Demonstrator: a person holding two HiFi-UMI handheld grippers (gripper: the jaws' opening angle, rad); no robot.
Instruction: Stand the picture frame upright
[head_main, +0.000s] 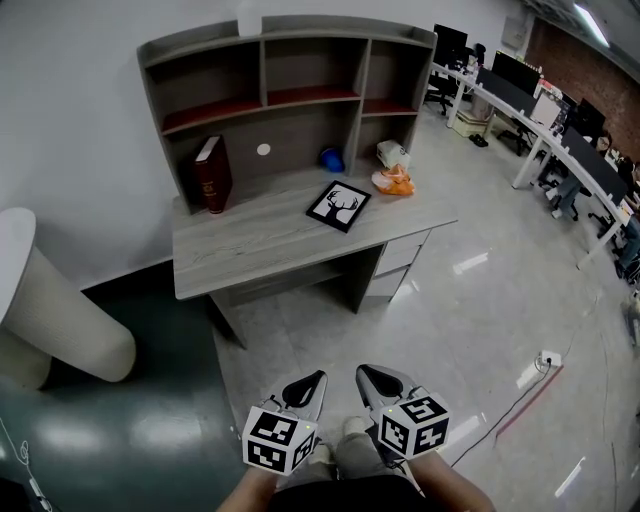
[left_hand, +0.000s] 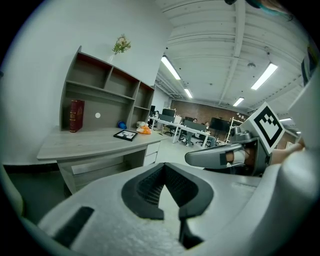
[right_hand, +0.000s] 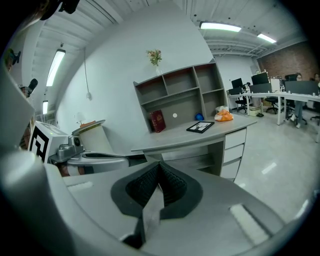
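With the jaws of my left gripper (head_main: 308, 388) and right gripper (head_main: 374, 380) clenched empty, the picture frame (head_main: 338, 206) lay flat on the far worktop (head_main: 250, 248), straight ahead between them.

On the grey wood-grain desk (head_main: 250, 245), a black picture frame (head_main: 338, 206) lies flat; a dark red book (head_main: 213, 174) stands at left, with a blue ball (head_main: 332, 159) and an orange object (head_main: 393, 181) behind the frame.

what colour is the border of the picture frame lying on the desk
Black. The picture frame holds a white picture with a dark deer-head silhouette; the head view shows it best.
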